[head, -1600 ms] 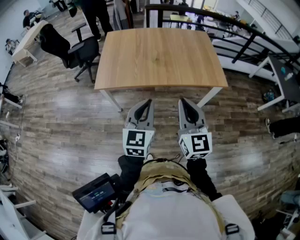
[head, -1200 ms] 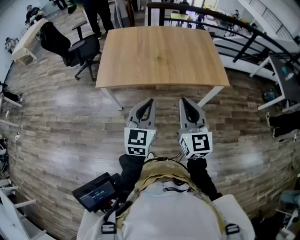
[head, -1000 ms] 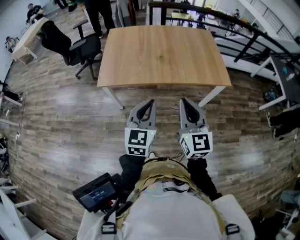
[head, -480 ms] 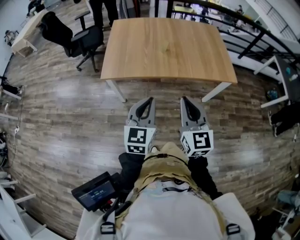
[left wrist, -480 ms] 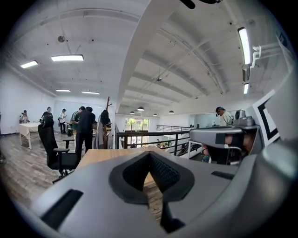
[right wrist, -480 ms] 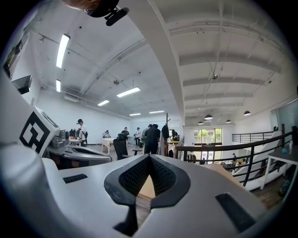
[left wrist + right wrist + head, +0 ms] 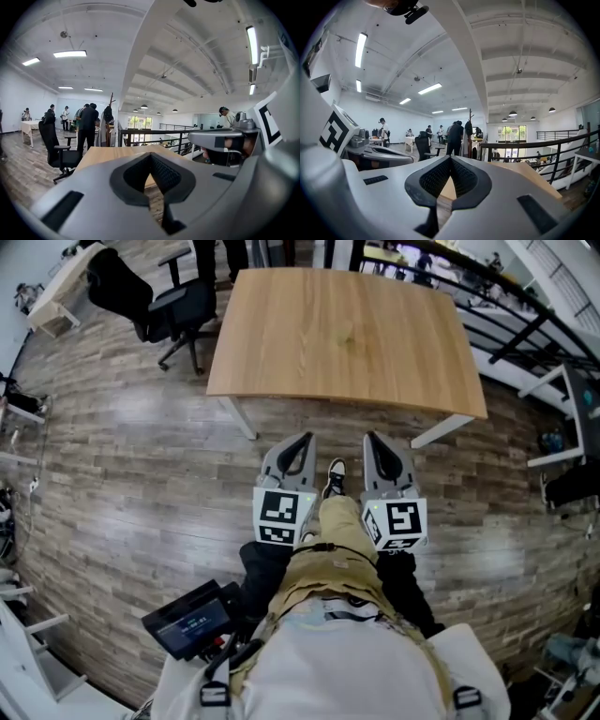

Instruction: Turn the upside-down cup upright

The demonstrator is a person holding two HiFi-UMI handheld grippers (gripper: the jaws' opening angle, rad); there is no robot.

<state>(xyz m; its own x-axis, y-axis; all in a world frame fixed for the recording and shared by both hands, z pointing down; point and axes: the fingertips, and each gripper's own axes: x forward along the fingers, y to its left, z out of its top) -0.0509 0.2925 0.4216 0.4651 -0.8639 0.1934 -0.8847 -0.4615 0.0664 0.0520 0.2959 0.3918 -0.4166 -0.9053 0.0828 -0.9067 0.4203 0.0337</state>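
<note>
My left hand-held gripper (image 7: pixel 301 441) and right hand-held gripper (image 7: pixel 374 440) sit side by side, each with its jaws pinched together on nothing. Both point towards the wooden bench (image 7: pixel 345 334) just ahead. I can't find the cup in any view.

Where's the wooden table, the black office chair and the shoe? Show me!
wooden table (image 7: pixel 342 334), head view, the middle of its bare top.
black office chair (image 7: pixel 187 304), head view, on its seat.
shoe (image 7: pixel 334 474), head view, on its top, between the two grippers.
</note>
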